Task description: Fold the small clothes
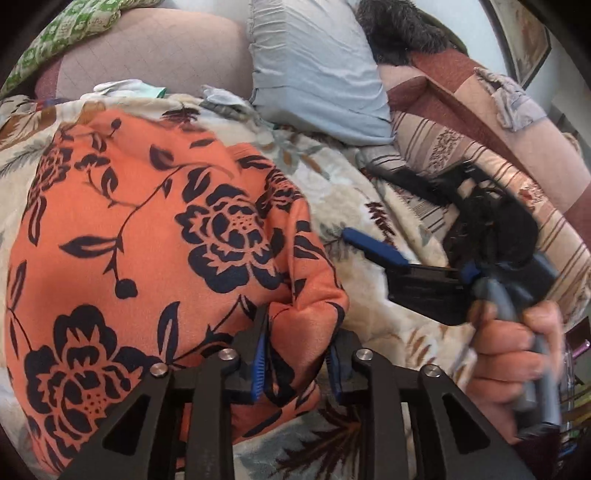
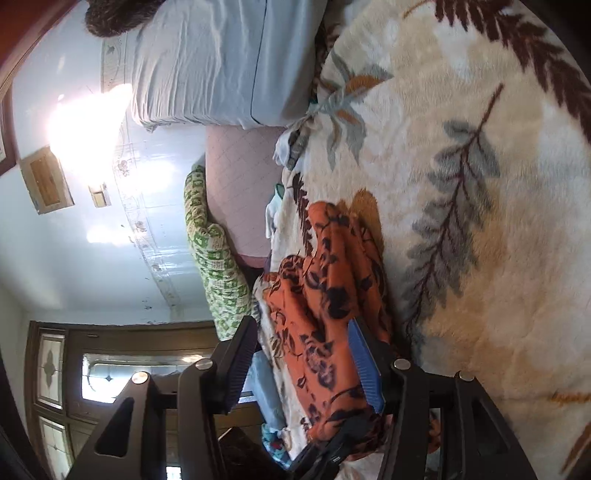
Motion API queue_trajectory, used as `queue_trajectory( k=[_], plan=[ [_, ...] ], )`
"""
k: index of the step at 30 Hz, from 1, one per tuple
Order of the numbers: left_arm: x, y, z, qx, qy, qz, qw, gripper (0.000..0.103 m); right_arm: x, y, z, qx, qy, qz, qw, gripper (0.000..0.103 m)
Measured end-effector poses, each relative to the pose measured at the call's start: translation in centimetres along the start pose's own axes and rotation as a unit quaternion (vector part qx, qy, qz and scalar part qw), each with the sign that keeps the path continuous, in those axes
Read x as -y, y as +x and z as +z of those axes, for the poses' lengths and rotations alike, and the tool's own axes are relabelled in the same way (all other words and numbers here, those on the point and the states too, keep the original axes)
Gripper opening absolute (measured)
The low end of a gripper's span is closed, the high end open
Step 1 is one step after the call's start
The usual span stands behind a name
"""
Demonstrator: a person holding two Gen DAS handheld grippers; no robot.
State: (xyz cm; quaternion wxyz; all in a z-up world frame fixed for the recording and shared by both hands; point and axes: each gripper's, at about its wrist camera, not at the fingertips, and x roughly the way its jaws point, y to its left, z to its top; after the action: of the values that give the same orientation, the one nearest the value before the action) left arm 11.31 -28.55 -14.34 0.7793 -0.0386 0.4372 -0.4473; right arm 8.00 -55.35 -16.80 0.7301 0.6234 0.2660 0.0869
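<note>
Looking thru the left wrist cam first, I saw the orange floral garment [image 1: 155,258] spread over the leaf-print blanket [image 1: 354,206], filling most of the left half of the view. The left gripper [image 1: 297,363] sat at the garment's near right edge w/ a bunched fold of the cloth between its blue pads [image 1: 257,363]; jaws were narrow, but I couldn't tell whether the pads actually pressed the cloth. To the right, a hand [image 1: 513,365] held the right gripper [image 1: 376,251], blurred, its blue-tipped finger out over the blanket, apart from the garment. Behind lay a pale blue pillow [image 1: 317,62], a pink cushion [image 1: 155,55] and a green patterned cloth [image 1: 62,33] at top left.

The right wrist cam was rolled sideways. There the right gripper [image 2: 303,362] had its jaws about half open. The orange floral garment [image 2: 332,288] lay in a rumpled heap on the blanket [image 2: 480,184], part of it showing between the fingers; whether either pad touched it I couldn't tell. The pale blue pillow [image 2: 207,62] sat at top, the pink cushion [image 2: 236,192] and green patterned cloth [image 2: 210,258] beside the garment's far side. A wooden door w/ glass panes [image 2: 74,376] showed at lower left.
</note>
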Motion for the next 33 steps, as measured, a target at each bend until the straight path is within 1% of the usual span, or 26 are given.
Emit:
queue_trajectory(
  k=[2,3,4,5,7,8,9,11,13,15,18,20,22,24,26,27,28,30,31,32,33],
  plan=[
    [0.6,0.1,-0.2,-0.009,0.009,0.004,0.9999,0.032,0.2,0.9,0.3,-0.013,-0.001,-0.007,1.0,0.056],
    [0.8,0.2,-0.3,-0.015,0.011,0.001,0.9998,0.037,0.3,1.3,0.3,-0.017,0.001,-0.011,1.0,0.056],
    [1.3,0.3,-0.3,-0.021,0.014,-0.005,0.9997,0.045,0.4,1.7,0.3,-0.019,0.002,-0.018,1.0,0.056],
    [1.5,0.3,-0.6,-0.027,0.018,-0.013,0.9994,0.048,0.6,1.7,0.2,-0.019,0.001,-0.023,1.0,0.056],
    [2.2,0.3,-1.5,-0.051,0.023,-0.047,0.9973,0.05,0.3,1.5,0.1,-0.015,-0.012,-0.028,0.999,0.056],
    [2.5,0.3,-1.7,-0.059,0.027,-0.054,0.9964,0.05,0.0,1.4,0.1,-0.014,-0.021,-0.028,0.999,0.056],
    [2.7,-0.2,-2.0,-0.064,0.036,-0.053,0.9959,0.051,-0.3,1.2,0.0,-0.012,-0.03,-0.028,0.999,0.056],
    [2.6,-1.7,-2.2,-0.059,0.047,-0.05,0.9959,0.051,-0.6,0.8,-0.1,-0.005,-0.037,-0.031,0.999,0.056],
    [1.6,-3.7,-1.9,-0.04,0.05,-0.039,0.9972,0.051,-0.7,0.8,-0.1,-0.004,-0.04,-0.032,0.999,0.056],
    [0.0,-5.8,-1.3,-0.011,0.046,-0.01,0.9988,0.052,-1.0,1.3,-0.2,-0.01,-0.045,-0.029,0.999,0.056],
    [-3.5,-8.5,-0.1,0.034,0.027,0.04,0.9983,0.059,-1.7,2.3,-1.0,-0.02,-0.063,-0.039,0.997,0.056],
    [-5.9,-9.5,0.4,0.045,0.001,0.064,0.997,0.059,-2.5,3.1,-1.6,-0.024,-0.078,-0.035,0.996,0.056],
    [-8.1,-9.8,0.7,0.054,-0.027,0.068,0.9959,0.059,-3.5,3.9,-2.3,-0.03,-0.099,-0.03,0.994,0.056],
    [-9.7,-9.8,0.5,0.064,-0.04,0.077,0.9942,0.059,-4.9,4.9,-3.4,-0.032,-0.132,-0.019,0.991,0.056],
    [-10.8,-9.3,0.1,0.066,-0.044,0.088,0.9929,0.059,-6.3,6.1,-4.7,-0.054,-0.165,0.007,0.985,0.056],
    [-11.2,-8.8,-0.1,0.058,-0.045,0.092,0.993,0.059,-6.9,6.8,-5.4,-0.068,-0.178,0.013,0.982,0.056],
    [-11.5,-8.1,-0.2,0.042,-0.045,0.102,0.9929,0.059,-7.2,7.6,-6.2,-0.079,-0.191,0.005,0.978,0.056],
    [-11.9,-6.9,-0.6,0.009,-0.037,0.119,0.9922,0.059,-7.2,9.2,-7.4,-0.089,-0.218,-0.051,0.971,0.056],
    [-11.8,-6.3,-0.8,-0.004,-0.026,0.124,0.9919,0.06,-6.7,10.0,-7.7,-0.092,-0.224,-0.086,0.966,0.056],
    [-11.5,-5.6,-1.1,-0.015,-0.01,0.136,0.9905,0.062,-5.5,10.7,-7.7,-0.093,-0.22,-0.14,0.961,0.053],
    [-11.4,-5.4,-1.3,-0.023,0.0,0.147,0.9889,0.065,-4.3,11.3,-7.5,-0.096,-0.207,-0.17,0.959,0.045]
  ],
)
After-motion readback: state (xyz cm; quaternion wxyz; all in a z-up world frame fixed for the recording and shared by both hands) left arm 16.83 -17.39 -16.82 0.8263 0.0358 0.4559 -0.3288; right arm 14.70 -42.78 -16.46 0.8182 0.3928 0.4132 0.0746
